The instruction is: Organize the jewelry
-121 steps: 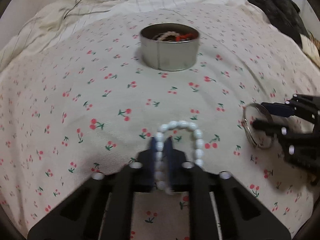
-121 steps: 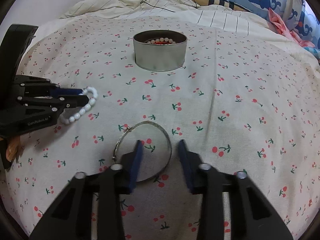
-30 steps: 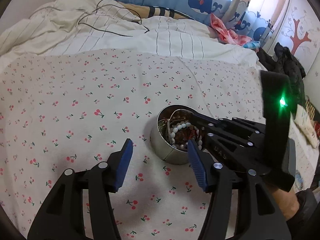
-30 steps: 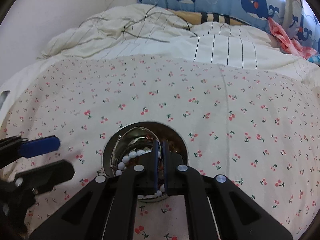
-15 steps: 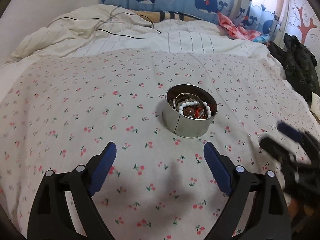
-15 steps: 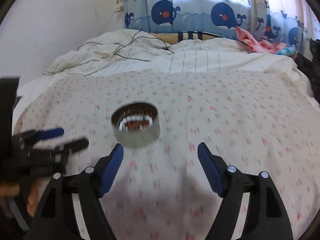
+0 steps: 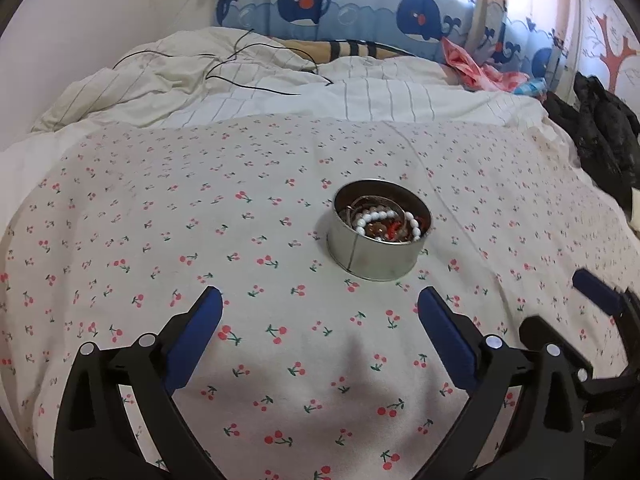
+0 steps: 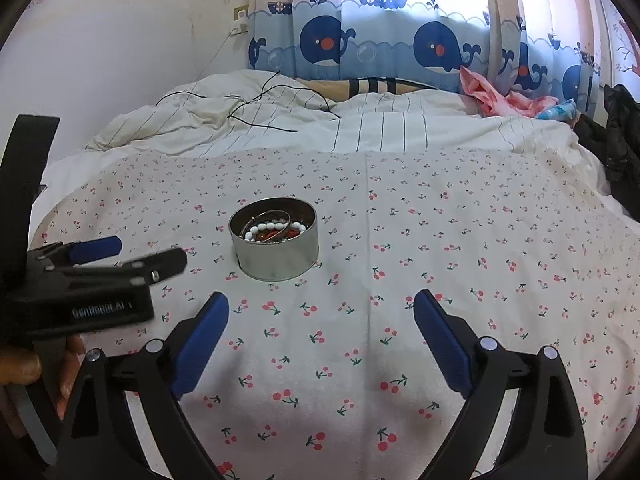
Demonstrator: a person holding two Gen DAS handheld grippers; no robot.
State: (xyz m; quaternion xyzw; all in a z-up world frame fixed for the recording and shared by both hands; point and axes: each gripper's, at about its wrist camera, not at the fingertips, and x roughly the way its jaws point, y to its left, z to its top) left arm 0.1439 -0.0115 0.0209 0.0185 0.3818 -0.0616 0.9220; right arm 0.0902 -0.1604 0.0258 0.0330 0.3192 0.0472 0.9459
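Observation:
A round metal tin (image 7: 378,264) stands on the cherry-print bedsheet; it also shows in the right wrist view (image 8: 276,258). Inside lie a white bead bracelet (image 7: 376,216), a thin metal bangle (image 8: 267,216) and red and brown jewelry. My left gripper (image 7: 320,296) is open and empty, back from the tin; it also shows in the right wrist view (image 8: 148,254) at the left. My right gripper (image 8: 320,300) is open and empty, near the tin's front; its fingers (image 7: 592,288) show at the right of the left wrist view.
A rumpled striped duvet (image 8: 360,128) with black cables (image 8: 256,108) lies behind the sheet. Whale-print curtains (image 8: 400,44) hang at the back. Pink cloth (image 8: 492,92) and dark clothing (image 7: 600,136) lie at the right.
Both grippers have pulled back and up from the tin. The bead bracelet and bangle, held or on the sheet earlier, now lie in the tin. Both grippers have opened wide.

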